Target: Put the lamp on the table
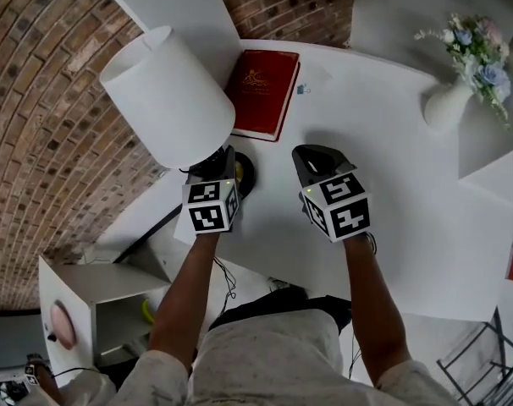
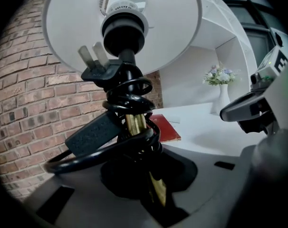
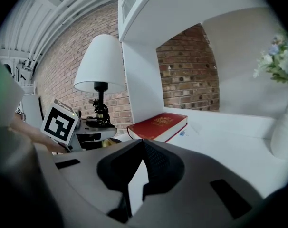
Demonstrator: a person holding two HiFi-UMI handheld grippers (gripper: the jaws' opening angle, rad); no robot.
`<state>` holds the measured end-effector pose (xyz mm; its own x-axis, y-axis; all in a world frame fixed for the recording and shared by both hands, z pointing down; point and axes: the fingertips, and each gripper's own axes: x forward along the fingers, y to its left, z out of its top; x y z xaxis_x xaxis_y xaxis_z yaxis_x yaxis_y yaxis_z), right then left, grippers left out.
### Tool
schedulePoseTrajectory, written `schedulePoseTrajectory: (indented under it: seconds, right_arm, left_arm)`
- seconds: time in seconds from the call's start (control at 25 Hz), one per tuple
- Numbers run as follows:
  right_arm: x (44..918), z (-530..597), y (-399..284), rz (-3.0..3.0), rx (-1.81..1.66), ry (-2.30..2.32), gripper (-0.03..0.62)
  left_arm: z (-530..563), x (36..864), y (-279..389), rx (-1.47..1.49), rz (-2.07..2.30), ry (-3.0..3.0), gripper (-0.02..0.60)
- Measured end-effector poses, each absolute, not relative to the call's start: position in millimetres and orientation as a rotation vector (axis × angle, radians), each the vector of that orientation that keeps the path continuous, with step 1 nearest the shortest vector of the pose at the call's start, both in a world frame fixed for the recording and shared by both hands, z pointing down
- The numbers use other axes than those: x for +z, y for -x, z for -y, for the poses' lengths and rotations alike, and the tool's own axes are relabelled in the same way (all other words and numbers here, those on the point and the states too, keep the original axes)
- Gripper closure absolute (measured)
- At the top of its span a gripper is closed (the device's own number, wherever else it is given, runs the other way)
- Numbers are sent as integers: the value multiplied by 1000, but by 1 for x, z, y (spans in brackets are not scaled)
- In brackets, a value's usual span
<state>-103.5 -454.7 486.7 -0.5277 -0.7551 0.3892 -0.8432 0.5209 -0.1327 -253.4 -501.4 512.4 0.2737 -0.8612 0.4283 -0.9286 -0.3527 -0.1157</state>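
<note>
The lamp has a white shade (image 1: 168, 96) and a thin brass stem (image 2: 134, 122) with a black cord and plug coiled round it. My left gripper (image 1: 216, 166) is shut on that stem below the coil, as the left gripper view (image 2: 154, 186) shows. The lamp's dark base (image 1: 242, 173) is over the near left corner of the white table (image 1: 409, 227); I cannot tell whether it rests there. The right gripper view shows the lamp (image 3: 100, 63) standing roughly upright. My right gripper (image 1: 311, 157) hovers over the table just right of the lamp, jaws (image 3: 141, 148) shut and holding nothing.
A red book (image 1: 263, 91) lies on the table just beyond the lamp. A white vase of flowers (image 1: 449, 104) stands at the far right. A white upright panel (image 3: 139, 70) rises behind the book. A white shelf unit (image 1: 96, 303) stands below left, by the brick wall.
</note>
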Motion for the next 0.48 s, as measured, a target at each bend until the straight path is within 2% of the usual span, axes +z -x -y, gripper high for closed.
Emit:
schedulePoseTrajectory:
  seconds: [0.48]
  right_arm:
    - [492, 445, 97, 2380, 407, -1481, 591]
  left_arm:
    - [517, 519, 232, 652, 1541, -2561, 506]
